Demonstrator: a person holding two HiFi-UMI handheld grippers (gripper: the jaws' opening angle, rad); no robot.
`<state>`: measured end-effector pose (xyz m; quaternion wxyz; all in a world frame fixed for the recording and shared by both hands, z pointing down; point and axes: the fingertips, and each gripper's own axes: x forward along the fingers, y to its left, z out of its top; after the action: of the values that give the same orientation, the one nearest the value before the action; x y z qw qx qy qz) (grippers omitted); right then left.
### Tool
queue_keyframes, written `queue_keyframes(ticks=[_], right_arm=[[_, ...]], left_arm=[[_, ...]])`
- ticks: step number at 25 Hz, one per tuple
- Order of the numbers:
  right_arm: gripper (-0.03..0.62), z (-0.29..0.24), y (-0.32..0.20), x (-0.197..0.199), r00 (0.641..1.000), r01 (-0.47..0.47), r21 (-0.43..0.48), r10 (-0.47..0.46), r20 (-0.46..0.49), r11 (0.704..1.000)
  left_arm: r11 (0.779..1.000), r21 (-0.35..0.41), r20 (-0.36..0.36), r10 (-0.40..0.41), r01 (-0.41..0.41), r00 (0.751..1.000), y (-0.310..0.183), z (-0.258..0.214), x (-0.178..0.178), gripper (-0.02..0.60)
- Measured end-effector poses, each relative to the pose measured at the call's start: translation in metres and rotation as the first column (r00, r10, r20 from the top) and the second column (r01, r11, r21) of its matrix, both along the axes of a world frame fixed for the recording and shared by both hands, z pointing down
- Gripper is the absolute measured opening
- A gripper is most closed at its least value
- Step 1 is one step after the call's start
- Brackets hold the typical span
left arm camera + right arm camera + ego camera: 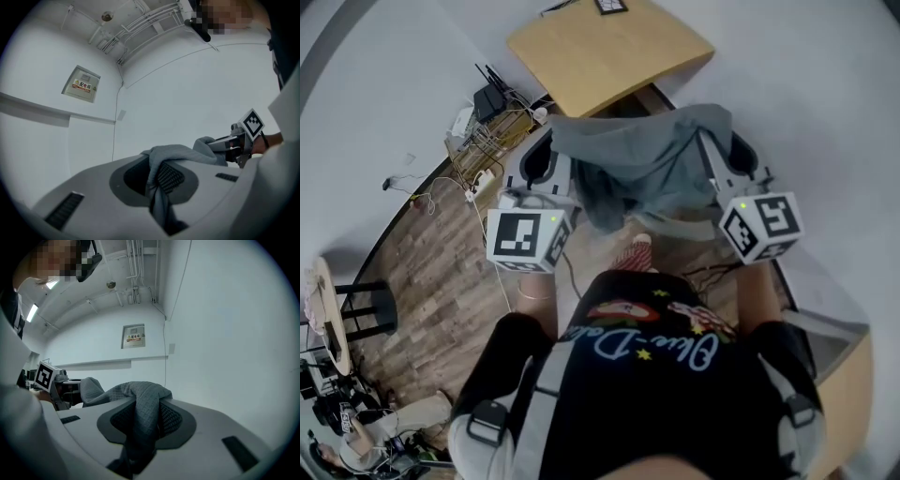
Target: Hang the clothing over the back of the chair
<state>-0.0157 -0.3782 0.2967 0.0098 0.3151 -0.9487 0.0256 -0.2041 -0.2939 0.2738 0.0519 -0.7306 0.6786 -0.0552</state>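
A grey quilted garment (642,164) is stretched between my two grippers at chest height, its middle sagging. In the head view my left gripper (551,142) is shut on the garment's left end and my right gripper (707,133) on its right end. The left gripper view shows the cloth (176,153) bunched over my left gripper (158,182), a fold pinched between the ribbed pads. In the right gripper view the cloth (140,401) drapes over my right gripper (143,423) and is gripped the same way. Each gripper view also shows the other gripper. I cannot make out a chair back near the garment.
A wooden tabletop (605,47) lies just beyond the garment. A wire rack with cables (487,141) stands on the wood floor to the left. Farther left are a black-framed stool (367,309) and a round table (326,314). A white wall with a sign (133,337) faces both grippers.
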Motion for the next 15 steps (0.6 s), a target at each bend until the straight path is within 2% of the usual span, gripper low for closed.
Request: queue_keyframes(ticks=[8,15], right_arm=[[0.088,-0.003,-0.051,0.045,0.99,-0.138,0.001,0.138,-0.002,0.99],[0.088,-0.023,-0.084,0.087,0.963,-0.271,0.045,0.271,0.002,0.962]], left_arm=[[0.99,0.03,0.005,0.137,-0.137,0.991,-0.079,-0.01,0.035,0.023],[0.969,0.076,0.028,0.234,-0.235,0.972,-0.131,-0.034,0.061,0.023]])
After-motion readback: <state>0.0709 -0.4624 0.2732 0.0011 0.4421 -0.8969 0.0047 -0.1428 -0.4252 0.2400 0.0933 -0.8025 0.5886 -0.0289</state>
